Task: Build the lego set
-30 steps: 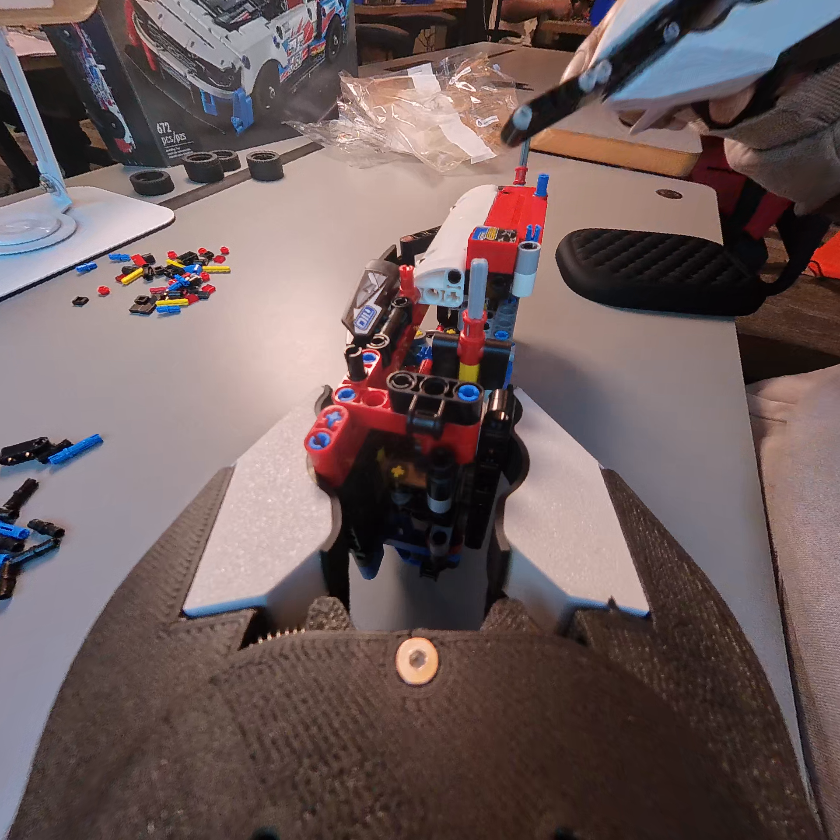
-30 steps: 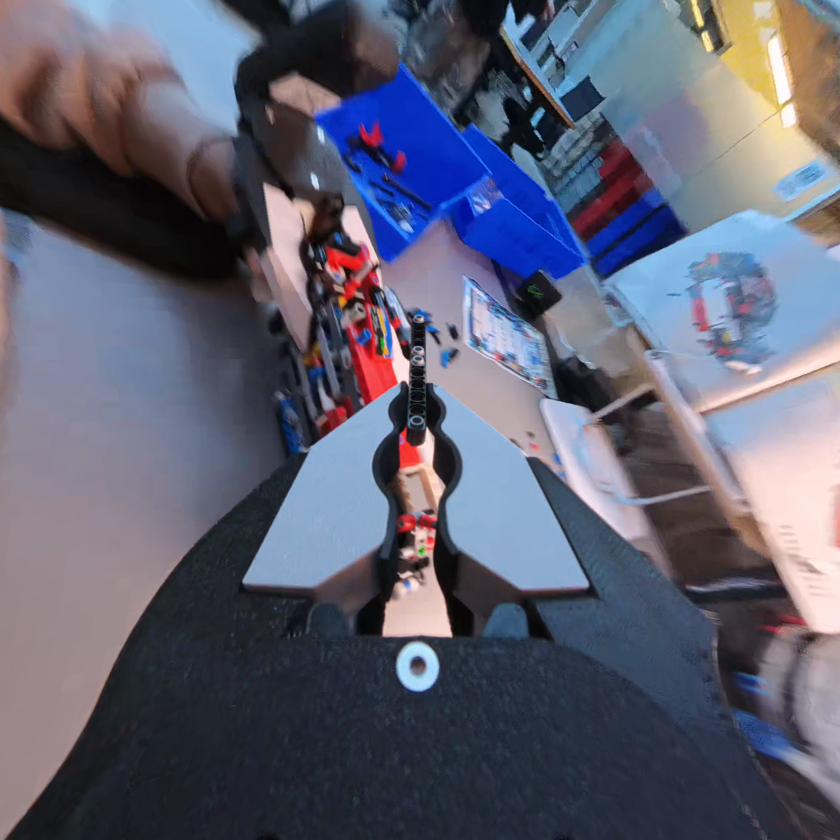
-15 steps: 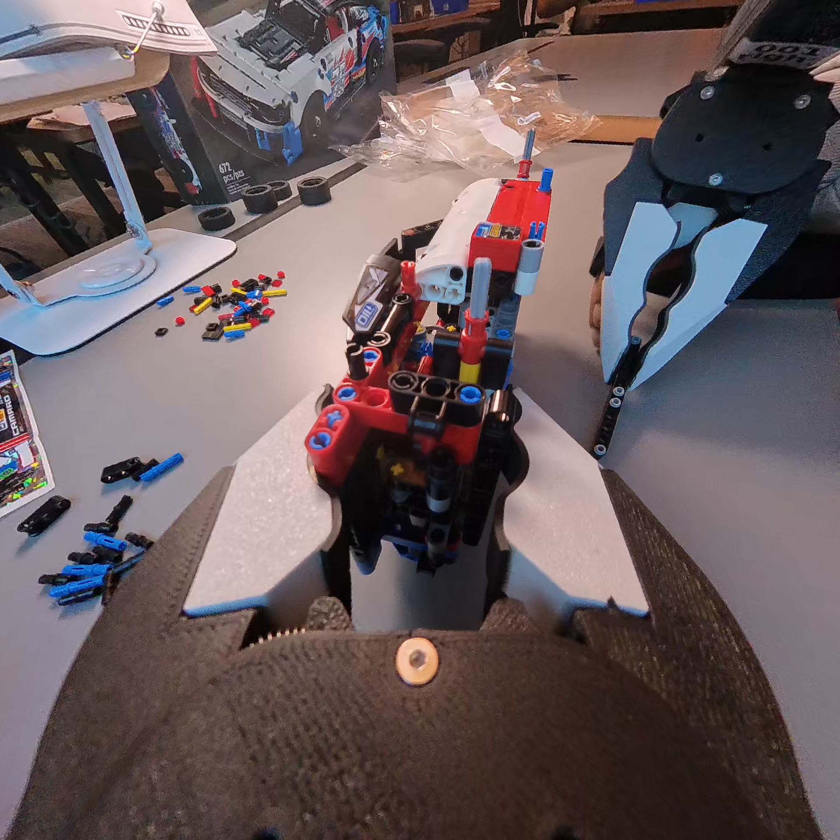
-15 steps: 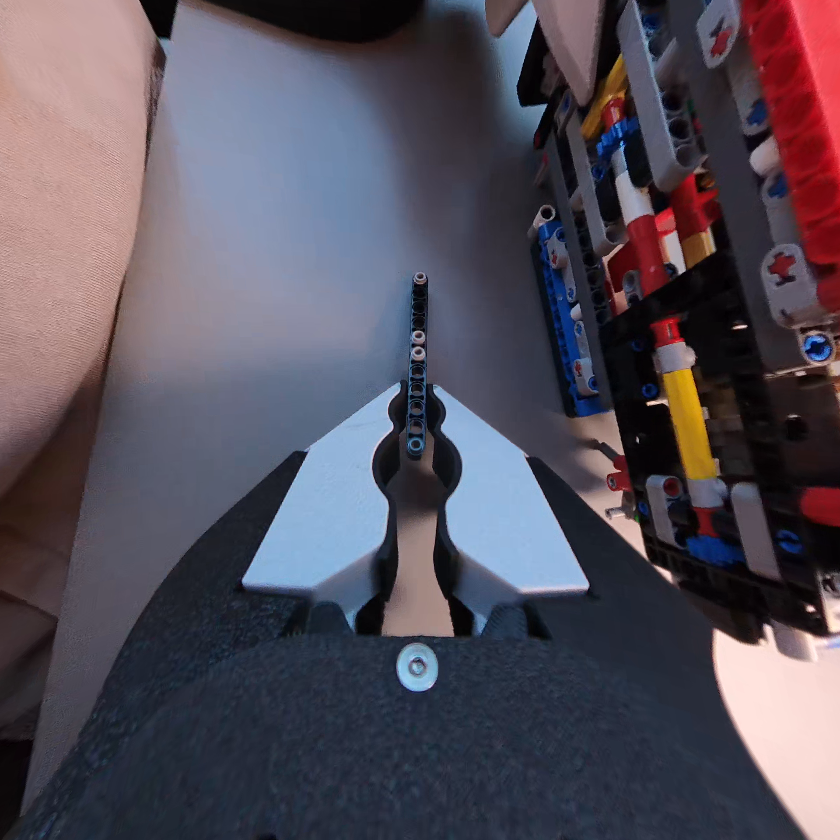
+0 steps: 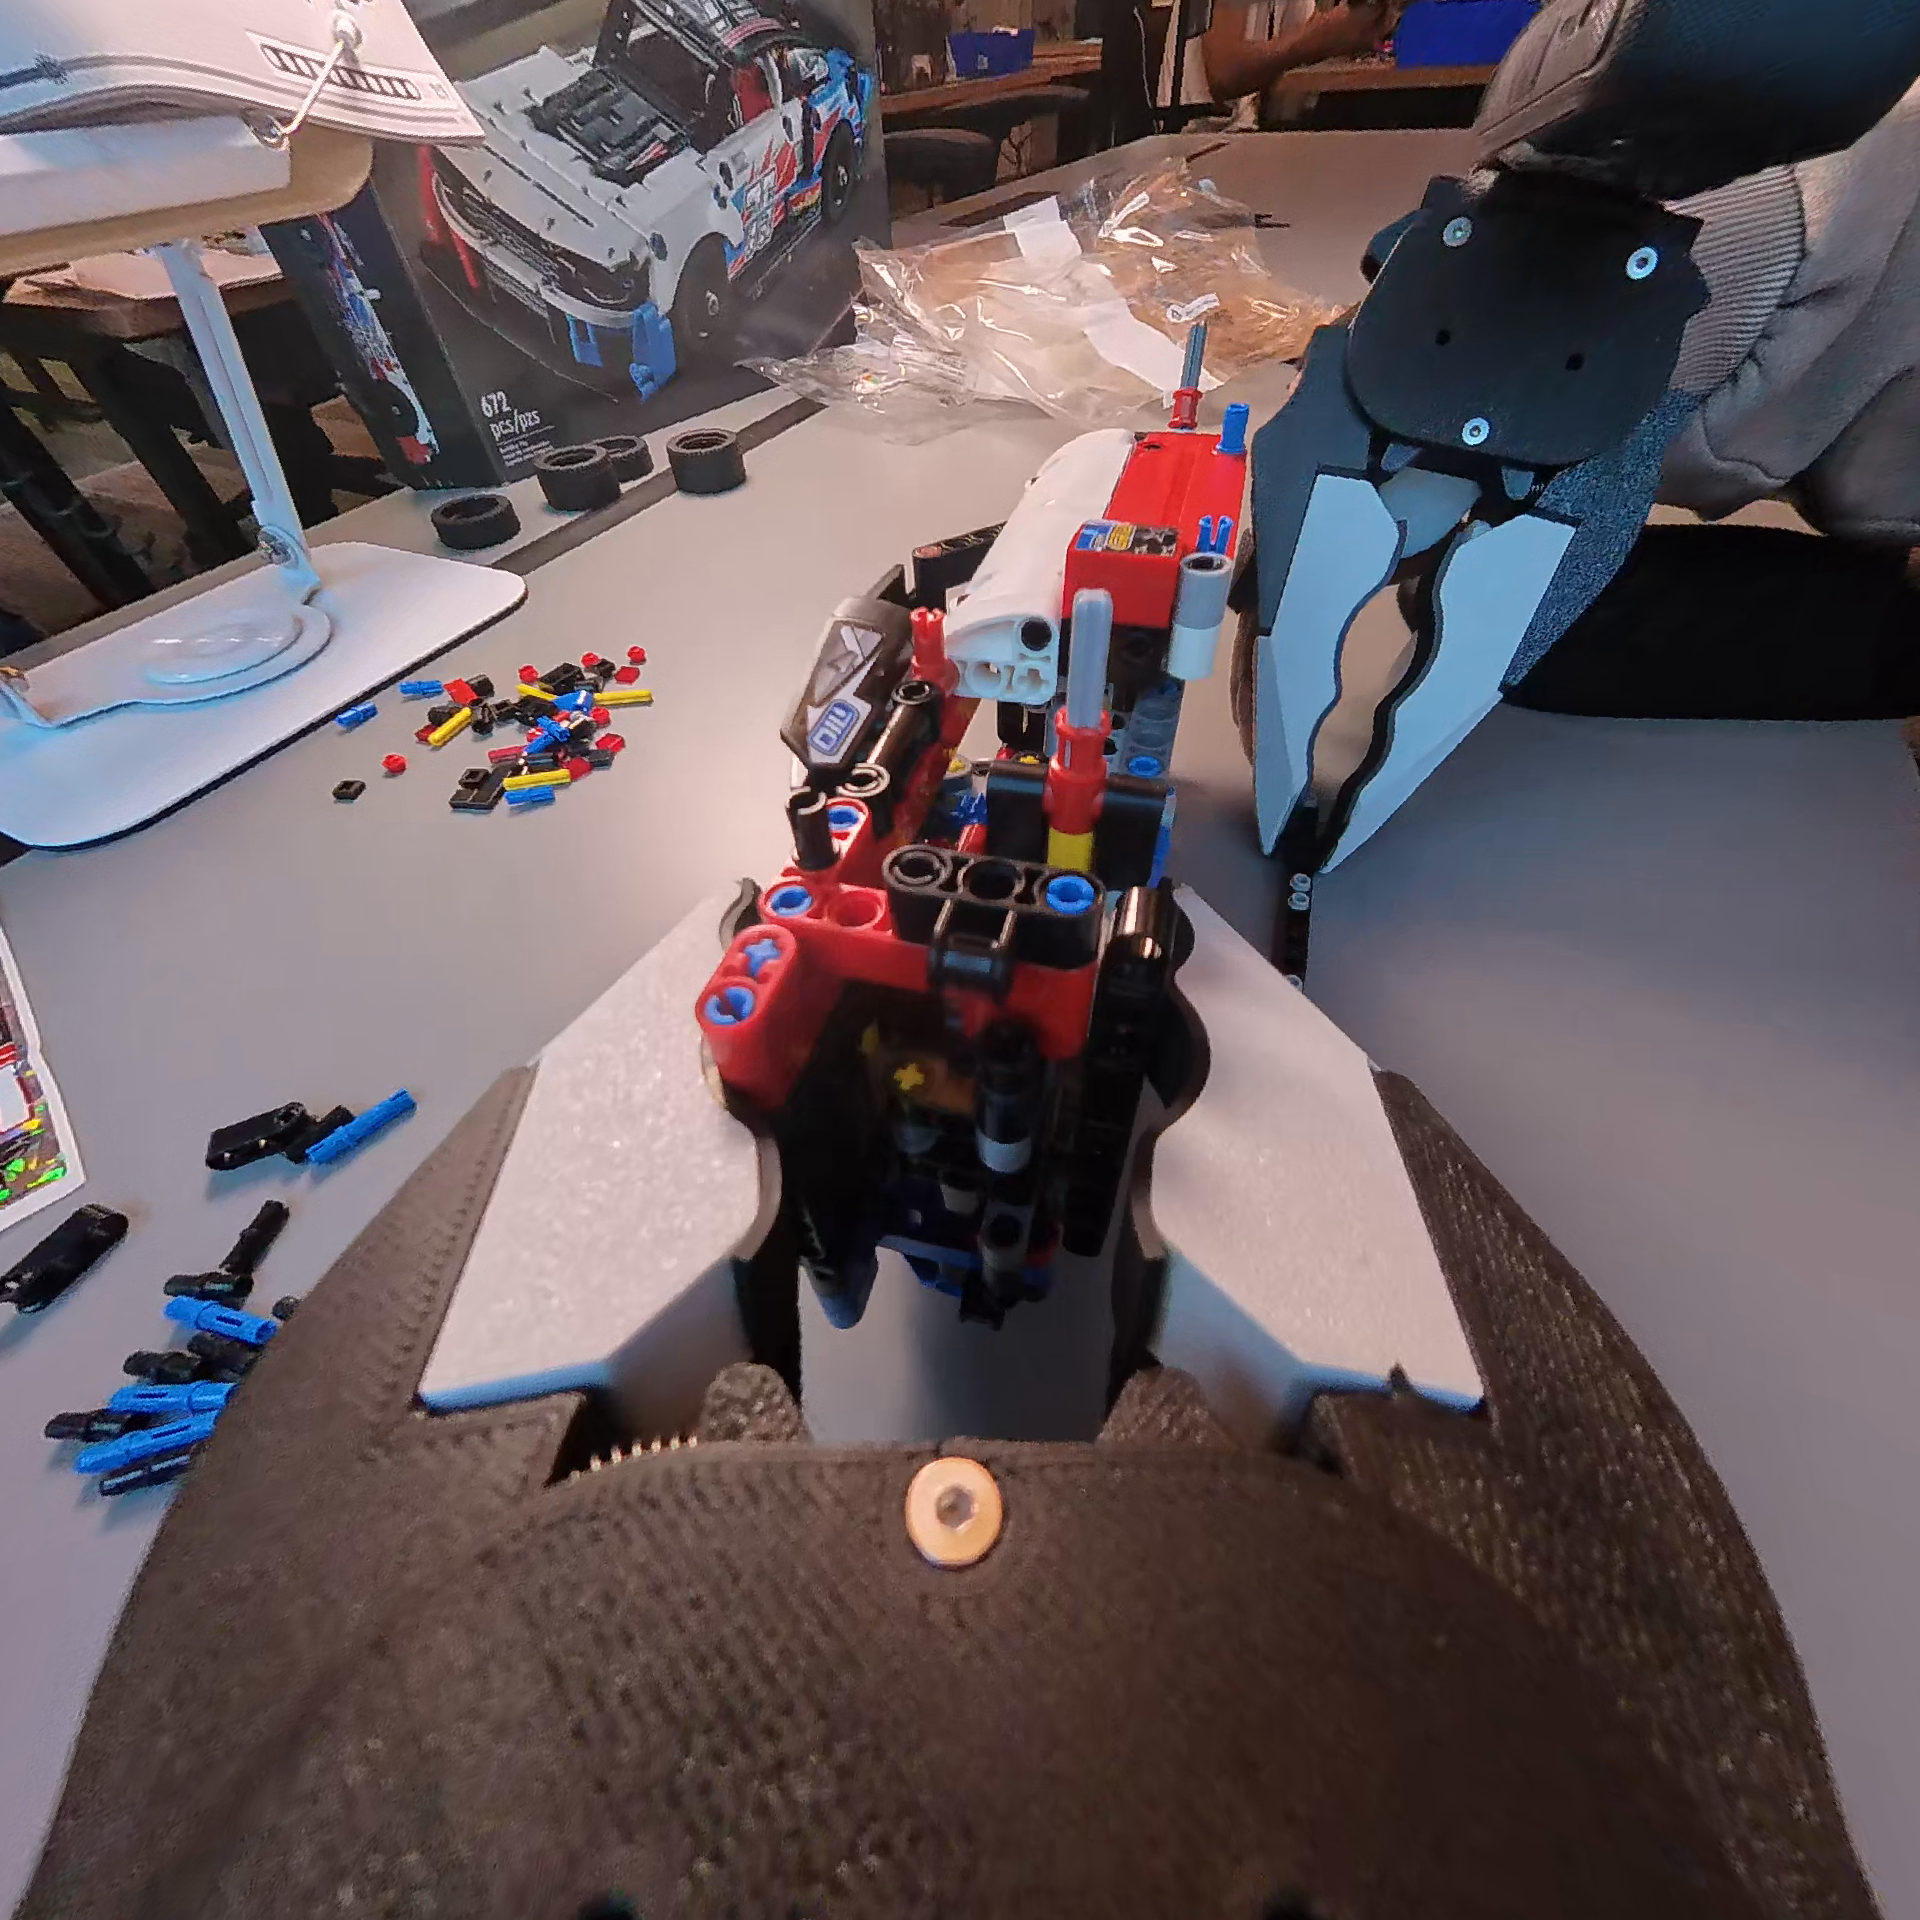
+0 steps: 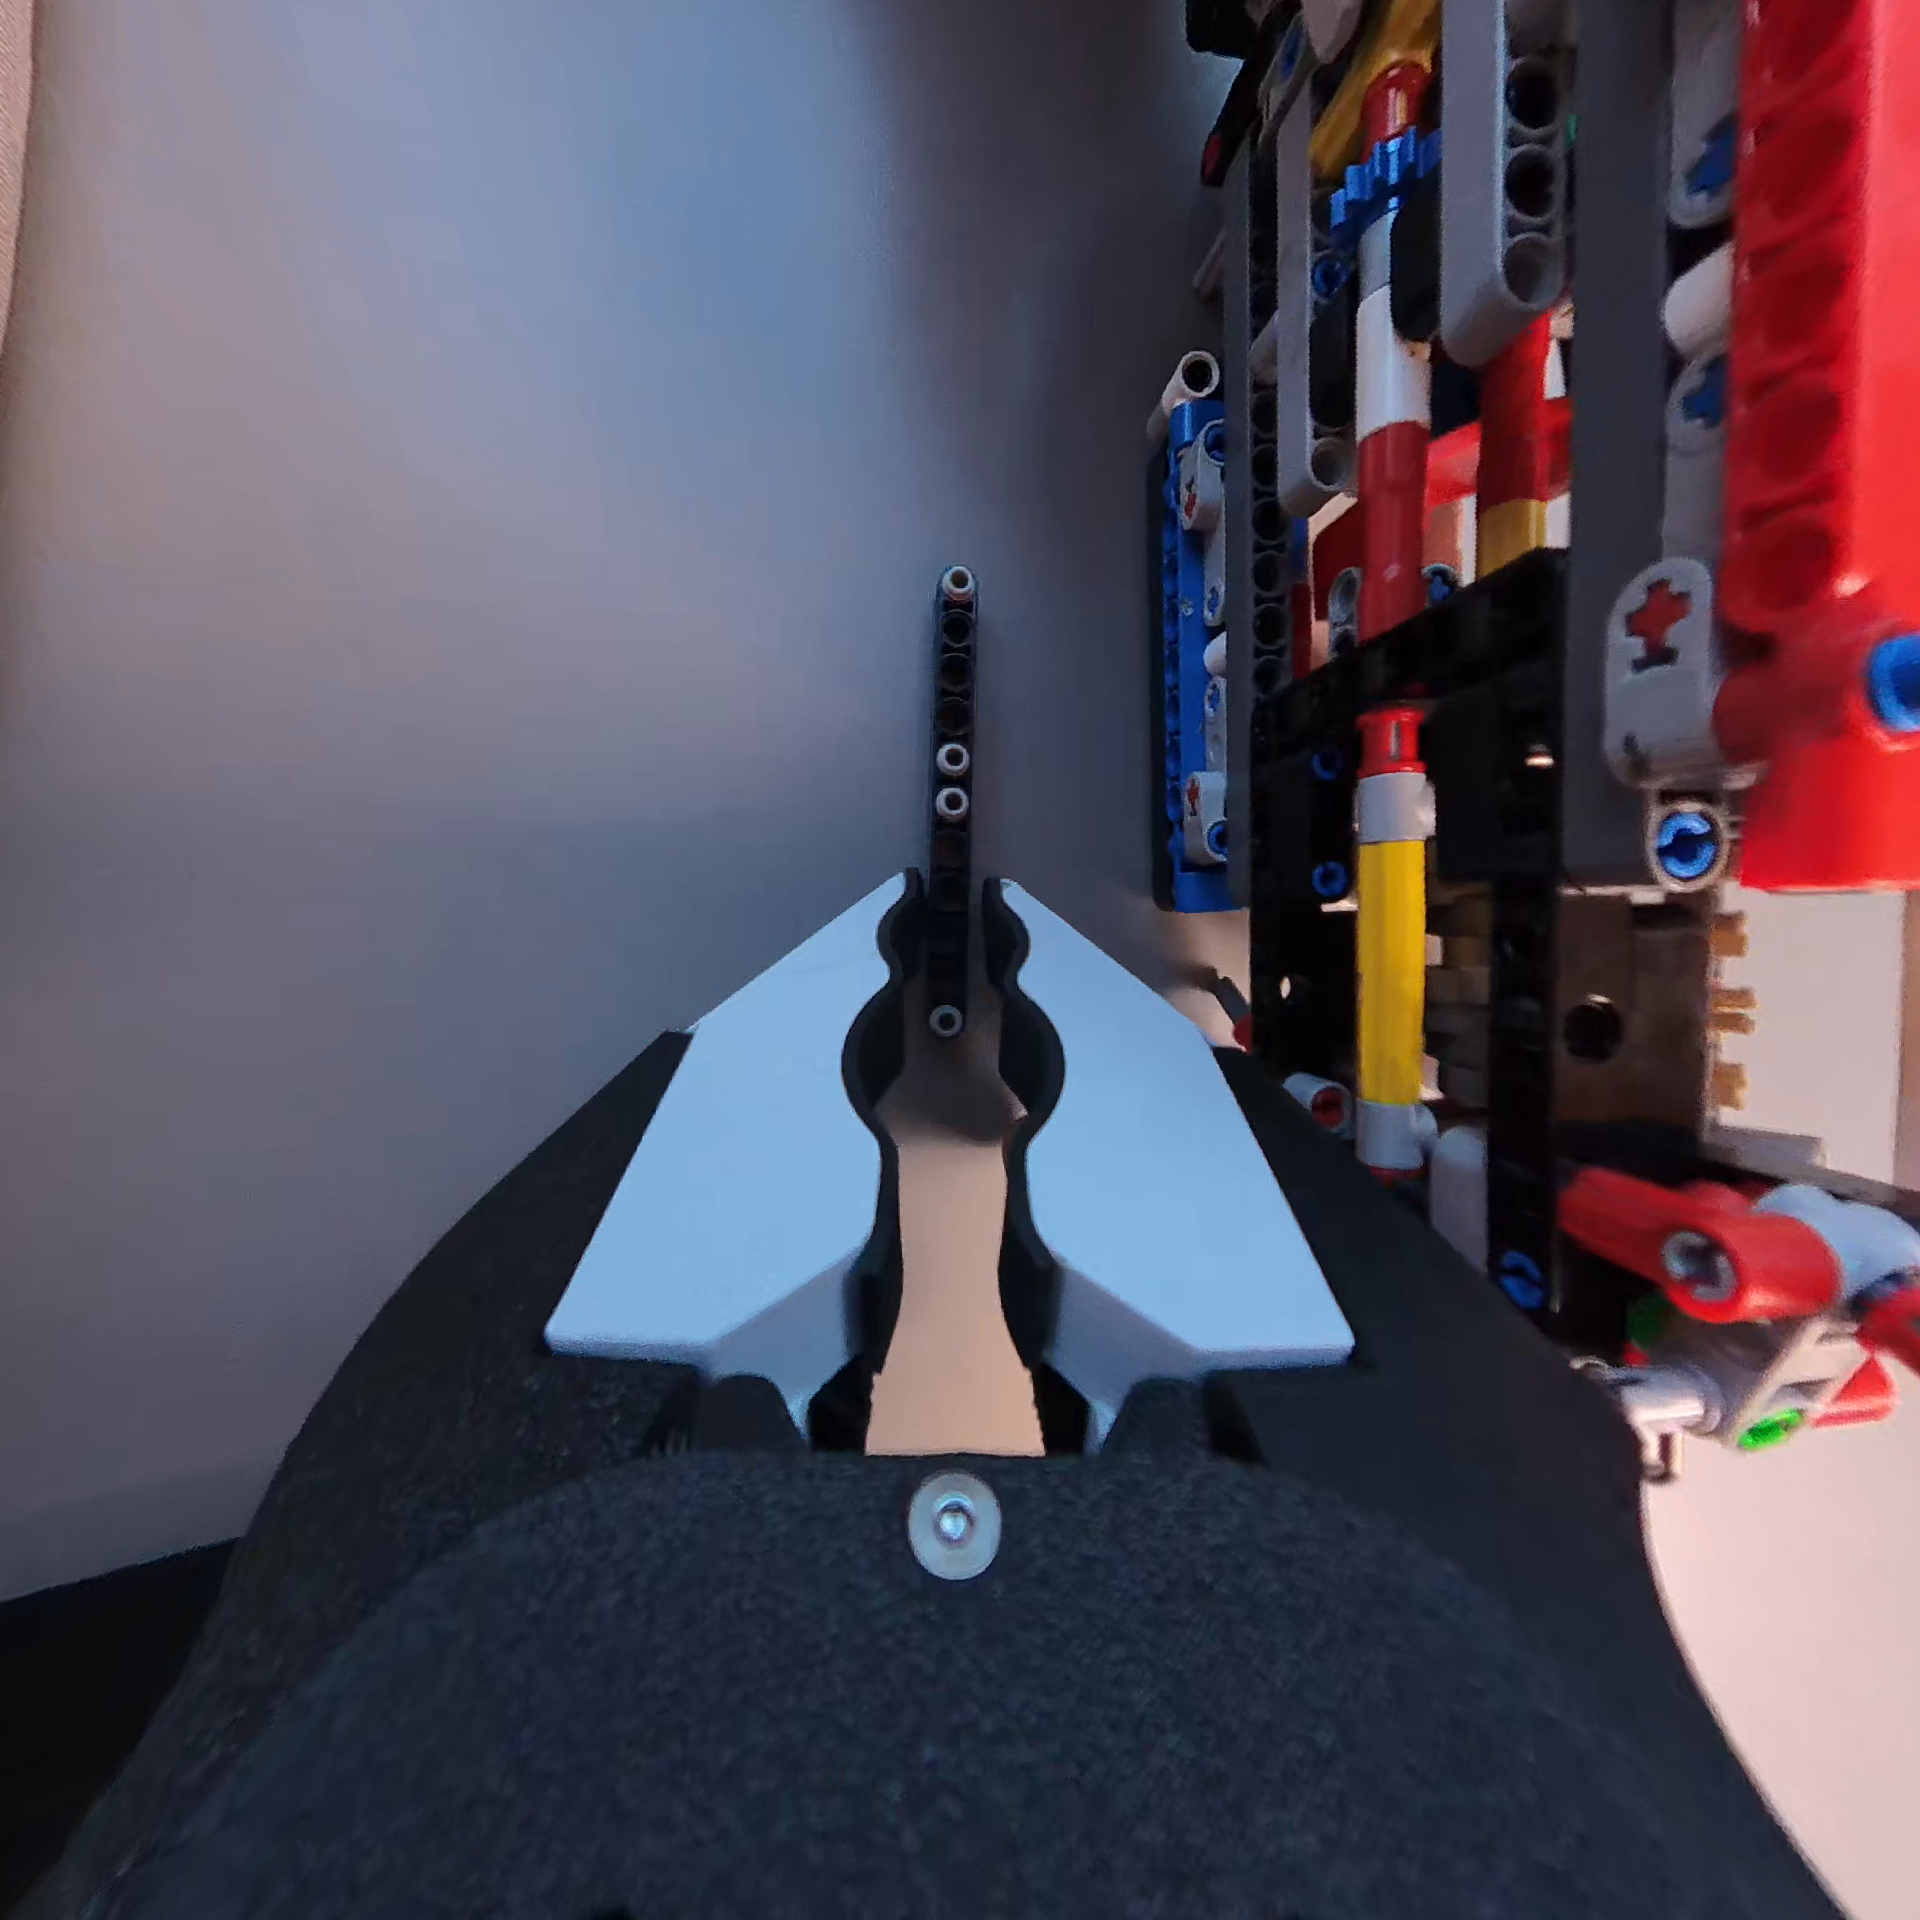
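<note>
Red-black-white lego car chassis (image 5: 997, 831) clamped between fingers of left gripper (image 5: 961, 1049), long axis running away from camera, rear end at fingers, resting on grey table (image 5: 520, 935). Four black tyres (image 5: 592, 476) by one set box (image 5: 623, 208). One pile of small loose pieces (image 5: 530, 717); one clear bag heap (image 5: 1049, 301). Right gripper (image 5: 1311, 847) beside chassis, tips down.

Right wrist view: right gripper (image 6: 954, 894) closed on one black holed beam (image 6: 954, 727), long axis pointing straight ahead toward table; chassis (image 6: 1507, 623) just right, parallel to beam.
</note>
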The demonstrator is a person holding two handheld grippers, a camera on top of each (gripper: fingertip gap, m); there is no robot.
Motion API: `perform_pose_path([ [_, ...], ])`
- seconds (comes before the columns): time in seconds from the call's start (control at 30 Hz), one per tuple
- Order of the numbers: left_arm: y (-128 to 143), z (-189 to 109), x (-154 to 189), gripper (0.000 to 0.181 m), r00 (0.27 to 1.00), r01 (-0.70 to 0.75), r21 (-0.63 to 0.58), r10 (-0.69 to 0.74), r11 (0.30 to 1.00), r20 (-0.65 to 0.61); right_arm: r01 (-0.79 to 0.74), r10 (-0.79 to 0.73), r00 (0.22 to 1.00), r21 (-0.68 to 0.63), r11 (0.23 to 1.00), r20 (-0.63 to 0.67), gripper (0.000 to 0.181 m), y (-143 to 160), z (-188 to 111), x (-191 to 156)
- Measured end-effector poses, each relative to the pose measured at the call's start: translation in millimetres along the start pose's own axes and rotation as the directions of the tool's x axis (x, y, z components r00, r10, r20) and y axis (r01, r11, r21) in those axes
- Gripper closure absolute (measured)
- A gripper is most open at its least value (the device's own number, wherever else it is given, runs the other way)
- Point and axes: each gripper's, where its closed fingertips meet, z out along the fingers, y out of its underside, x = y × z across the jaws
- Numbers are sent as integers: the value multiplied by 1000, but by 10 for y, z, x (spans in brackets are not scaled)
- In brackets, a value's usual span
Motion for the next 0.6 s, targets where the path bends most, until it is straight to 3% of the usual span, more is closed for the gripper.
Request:
perform_pose_path([
  [0.33, -9, -9, 9, 109, 1000, -3, 22, 3, 1000, 5, -84, 83, 996, 64, 994, 23, 156, 5, -117, -35],
  [0.6, -7, -24, -1, 109, 1000, 13, 29, -13, 1000, 8, -1, 2, 1000, 37, 999, -16, 156, -56, -97, -86],
])
